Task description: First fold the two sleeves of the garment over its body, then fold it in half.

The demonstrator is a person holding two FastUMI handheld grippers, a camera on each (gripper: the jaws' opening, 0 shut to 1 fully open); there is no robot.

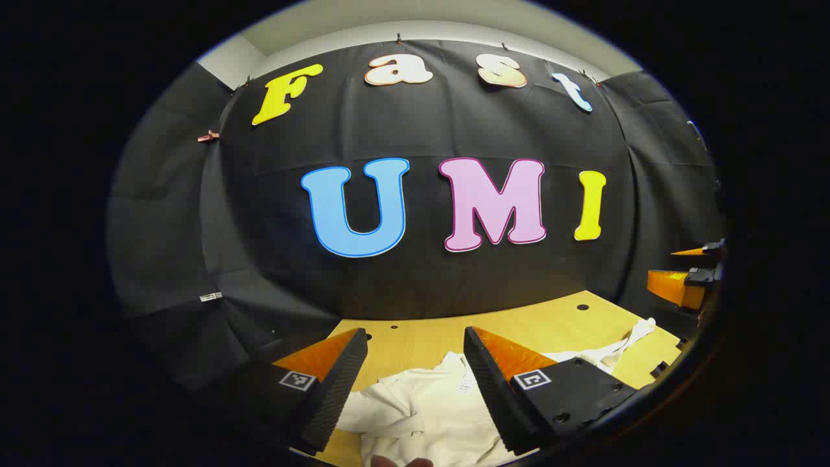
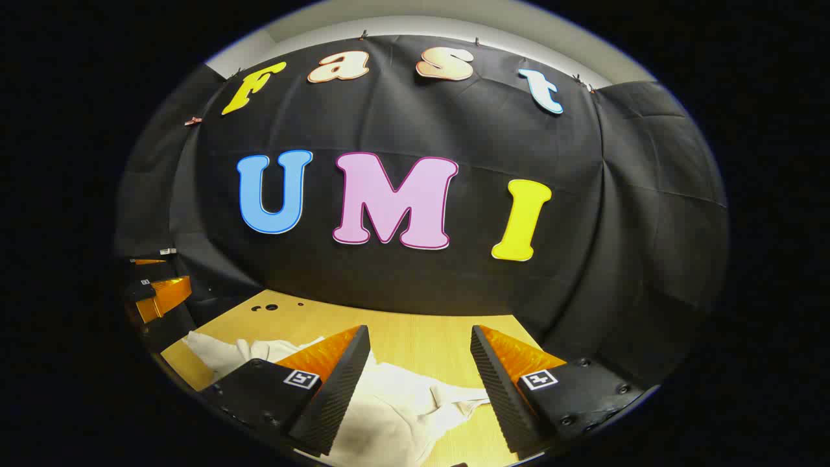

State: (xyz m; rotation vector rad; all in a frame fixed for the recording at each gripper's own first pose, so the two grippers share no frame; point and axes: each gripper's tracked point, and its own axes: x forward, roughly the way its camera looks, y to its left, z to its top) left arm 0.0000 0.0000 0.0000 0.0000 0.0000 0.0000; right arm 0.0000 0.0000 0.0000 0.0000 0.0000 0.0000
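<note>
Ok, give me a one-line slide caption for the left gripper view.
Open left gripper hovering above the white garment on the wooden table.

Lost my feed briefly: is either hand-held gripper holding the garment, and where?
Nothing held. Left hand-held gripper and right hand-held gripper are both open above the white garment.

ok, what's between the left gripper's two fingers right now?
In the left gripper view, the left gripper is open; the cream garment lies on the wooden table in the gap between its fingers, ungripped.
</note>
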